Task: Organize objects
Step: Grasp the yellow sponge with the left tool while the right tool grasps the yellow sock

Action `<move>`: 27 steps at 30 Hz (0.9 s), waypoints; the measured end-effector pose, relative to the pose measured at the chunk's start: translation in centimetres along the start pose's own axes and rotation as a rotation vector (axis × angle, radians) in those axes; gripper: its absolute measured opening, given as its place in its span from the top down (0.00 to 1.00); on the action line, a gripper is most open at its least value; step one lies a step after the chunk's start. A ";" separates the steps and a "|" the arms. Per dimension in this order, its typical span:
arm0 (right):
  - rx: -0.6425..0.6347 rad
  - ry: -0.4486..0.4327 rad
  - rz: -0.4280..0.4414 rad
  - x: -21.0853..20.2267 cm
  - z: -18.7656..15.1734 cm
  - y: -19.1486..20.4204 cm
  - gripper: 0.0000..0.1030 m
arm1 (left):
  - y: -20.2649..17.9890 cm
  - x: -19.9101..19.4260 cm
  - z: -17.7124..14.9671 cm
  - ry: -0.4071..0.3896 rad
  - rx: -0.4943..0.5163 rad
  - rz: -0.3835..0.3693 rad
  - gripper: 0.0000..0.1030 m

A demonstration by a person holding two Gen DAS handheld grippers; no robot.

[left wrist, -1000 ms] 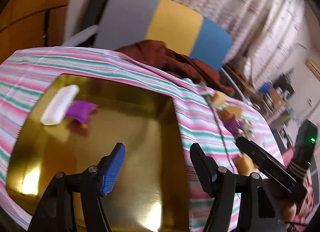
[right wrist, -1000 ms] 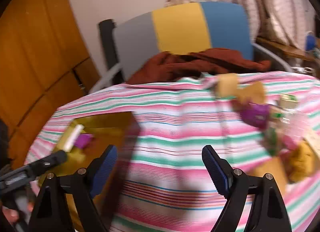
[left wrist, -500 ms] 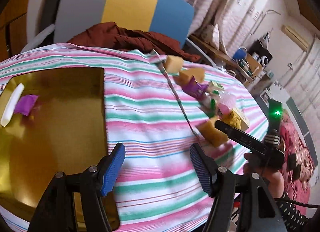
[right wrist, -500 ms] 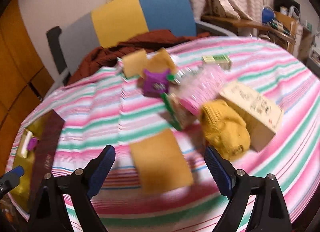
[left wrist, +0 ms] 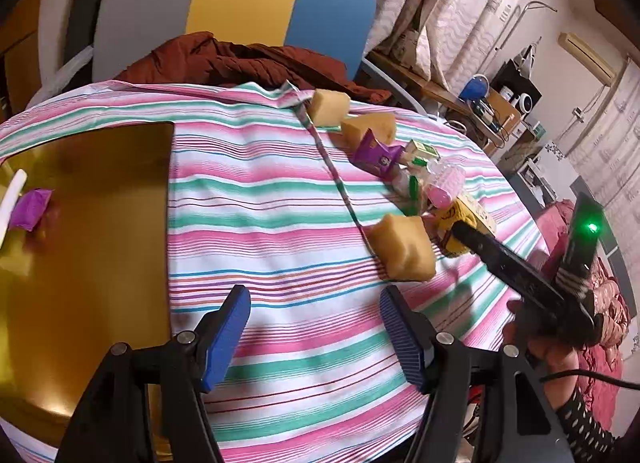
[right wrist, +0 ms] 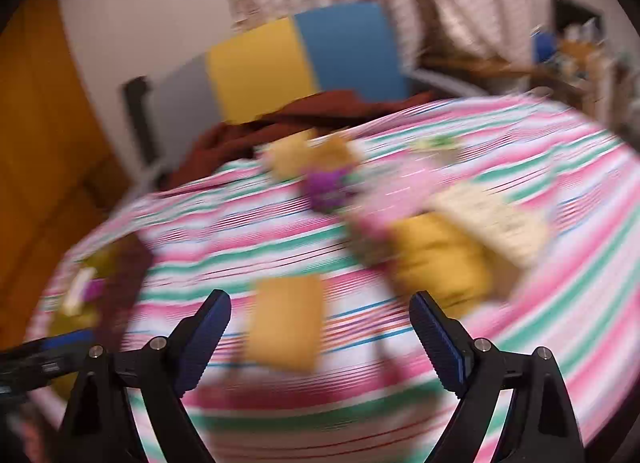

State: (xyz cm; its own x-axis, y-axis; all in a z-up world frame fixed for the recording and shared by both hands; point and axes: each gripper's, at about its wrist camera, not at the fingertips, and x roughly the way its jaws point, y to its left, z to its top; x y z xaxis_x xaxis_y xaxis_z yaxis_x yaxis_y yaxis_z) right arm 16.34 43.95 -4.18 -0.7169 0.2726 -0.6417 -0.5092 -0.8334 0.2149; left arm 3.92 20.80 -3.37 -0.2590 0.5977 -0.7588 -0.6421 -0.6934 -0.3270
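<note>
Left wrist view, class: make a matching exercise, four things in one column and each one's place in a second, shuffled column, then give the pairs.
Things:
1. white bar
2. nearest tan sponge
3. brown cloth
4. purple packet

Places:
A. on the chair behind the table
B. on the gold tray
C. in the clutter, beside the far sponges
D. on the striped cloth, ahead of the left tool

Pairs: 1-B, 2-D, 3-A, 4-C

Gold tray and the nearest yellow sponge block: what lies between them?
Only bare striped tablecloth, crossed by its seam, separates the gold tray from the yellow sponge block, seen in the left wrist view.
</note>
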 end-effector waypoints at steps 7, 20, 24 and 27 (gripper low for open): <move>-0.026 0.033 -0.128 3.0 0.8 -3.7 0.25 | -1.7 1.3 -0.1 0.040 0.042 -0.012 0.34; -0.088 0.032 -0.195 5.7 0.4 -4.1 0.46 | -4.2 5.2 0.7 0.125 0.088 -0.025 0.34; -0.081 0.030 -0.195 5.9 0.4 -4.3 0.46 | -5.7 6.8 1.5 0.145 0.106 -0.043 0.34; -0.070 0.035 -0.188 6.2 0.3 -4.6 0.46 | -7.0 8.1 1.9 0.151 0.133 -0.045 0.34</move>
State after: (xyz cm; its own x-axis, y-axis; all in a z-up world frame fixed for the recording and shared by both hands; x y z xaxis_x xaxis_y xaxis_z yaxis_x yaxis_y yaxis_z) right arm 14.06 49.59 -8.90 -0.5950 0.4105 -0.6909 -0.5972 -0.8012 0.0383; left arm 4.88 31.24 -6.14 -0.1235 0.5526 -0.8242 -0.7430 -0.6021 -0.2923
